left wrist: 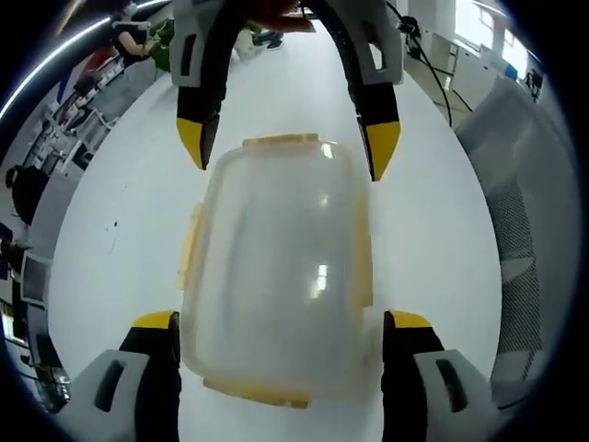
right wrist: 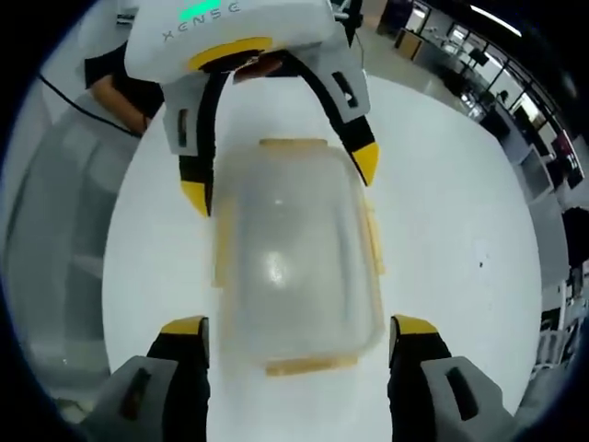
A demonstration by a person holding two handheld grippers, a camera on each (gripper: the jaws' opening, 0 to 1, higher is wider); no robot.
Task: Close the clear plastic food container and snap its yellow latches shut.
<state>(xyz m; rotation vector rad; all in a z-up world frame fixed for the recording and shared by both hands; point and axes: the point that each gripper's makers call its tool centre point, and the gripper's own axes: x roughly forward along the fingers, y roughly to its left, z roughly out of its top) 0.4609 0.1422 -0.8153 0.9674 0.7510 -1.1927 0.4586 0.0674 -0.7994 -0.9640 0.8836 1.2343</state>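
Left gripper view: my left gripper [left wrist: 281, 324] and right gripper [left wrist: 288, 147] both gaped wide, straddling opposite ends of container [left wrist: 274, 276] on table [left wrist: 433, 249].

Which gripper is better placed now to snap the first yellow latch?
No clear winner: left gripper and right gripper, both open, straddle opposite ends of the container, each with an end latch between its jaws.

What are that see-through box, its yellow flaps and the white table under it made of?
The box looks like clear, slightly cloudy plastic: the table shows through it and lights glint on its lid. The yellow latches seem a duller, opaque plastic. The table looks smooth, matte white, maybe laminate; I can't tell for sure.
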